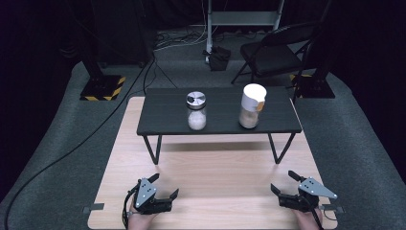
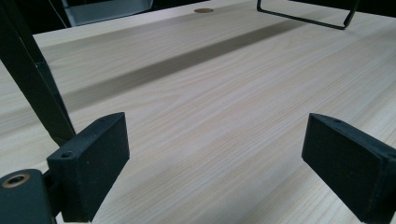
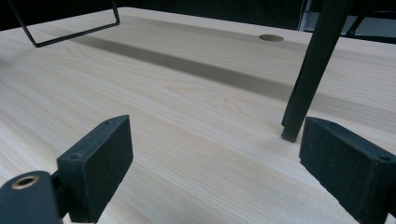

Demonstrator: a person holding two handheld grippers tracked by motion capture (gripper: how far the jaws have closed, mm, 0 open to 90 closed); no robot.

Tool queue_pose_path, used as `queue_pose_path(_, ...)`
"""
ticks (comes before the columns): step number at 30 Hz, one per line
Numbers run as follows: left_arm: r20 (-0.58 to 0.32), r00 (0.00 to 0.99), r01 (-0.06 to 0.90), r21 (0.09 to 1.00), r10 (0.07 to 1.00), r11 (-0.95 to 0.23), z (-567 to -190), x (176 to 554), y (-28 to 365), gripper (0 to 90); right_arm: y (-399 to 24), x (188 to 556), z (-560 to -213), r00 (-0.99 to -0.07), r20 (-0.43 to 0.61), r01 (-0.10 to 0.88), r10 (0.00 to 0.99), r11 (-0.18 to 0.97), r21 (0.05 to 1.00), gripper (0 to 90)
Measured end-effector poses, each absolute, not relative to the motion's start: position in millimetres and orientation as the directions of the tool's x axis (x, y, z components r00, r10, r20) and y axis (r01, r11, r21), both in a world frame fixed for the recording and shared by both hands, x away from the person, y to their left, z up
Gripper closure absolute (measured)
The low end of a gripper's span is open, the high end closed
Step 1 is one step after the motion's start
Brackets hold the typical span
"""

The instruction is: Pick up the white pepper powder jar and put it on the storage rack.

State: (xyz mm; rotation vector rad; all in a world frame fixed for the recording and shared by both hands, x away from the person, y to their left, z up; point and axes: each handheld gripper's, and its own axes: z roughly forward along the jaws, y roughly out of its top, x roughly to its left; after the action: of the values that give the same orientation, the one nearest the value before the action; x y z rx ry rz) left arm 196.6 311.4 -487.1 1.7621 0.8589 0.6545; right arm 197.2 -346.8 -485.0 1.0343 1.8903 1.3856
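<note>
Resting low at the near edge of the desk [image 1: 210, 167], both grippers have their jaws spread wide with nothing between them. The left gripper [image 1: 164, 186] sits at the near left, a hand [image 1: 140, 221] behind it, and its jaws point toward the middle of the desk. In the left gripper view the two black pads [image 2: 95, 161] stand far apart over bare pale wood, just above the surface. The right gripper [image 1: 286, 183] sits at the near right, mirrored, its grey plate on top and its cable trailing back toward the edge. In the right gripper view its pads [image 3: 102, 158] are just as far apart, with a thin black leg [image 3: 308, 70] of the small stand planted on the wood just beyond the pad at the right of that view.

Farther out, well apart from both grippers, a low black stand [image 1: 163, 117] on wire legs sits across the far half of the desk. On its top stand two upright containers side by side but not touching: a glass jar [image 1: 197, 111] with a metal lid and white contents, and to its right a taller white canister [image 1: 252, 106] with a small orange patch near its top.

Beyond the desk lie grey carpet, loose cables and a dark folding chair [image 1: 275, 52].
</note>
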Motion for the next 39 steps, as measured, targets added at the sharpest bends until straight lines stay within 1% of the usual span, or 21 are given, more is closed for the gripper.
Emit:
queue_pose_path(21, 0.035, 0.605, 0.245, 0.942, 0.796, -0.228, -486.3, 198.0, 312.0, 7.3, -349.0, 196.4, -486.9, -0.510, 0.021, 0.270, 0.860, 0.137, 0.953, 9.2)
queue_pose_path(39, 0.031, 0.608, 0.248, 0.942, 0.793, -0.227, -486.0, 200.9, 311.8, 7.3, -348.5, 195.7, -485.0, -0.518, 0.008, 0.274, 0.856, 0.156, 0.949, 9.9)
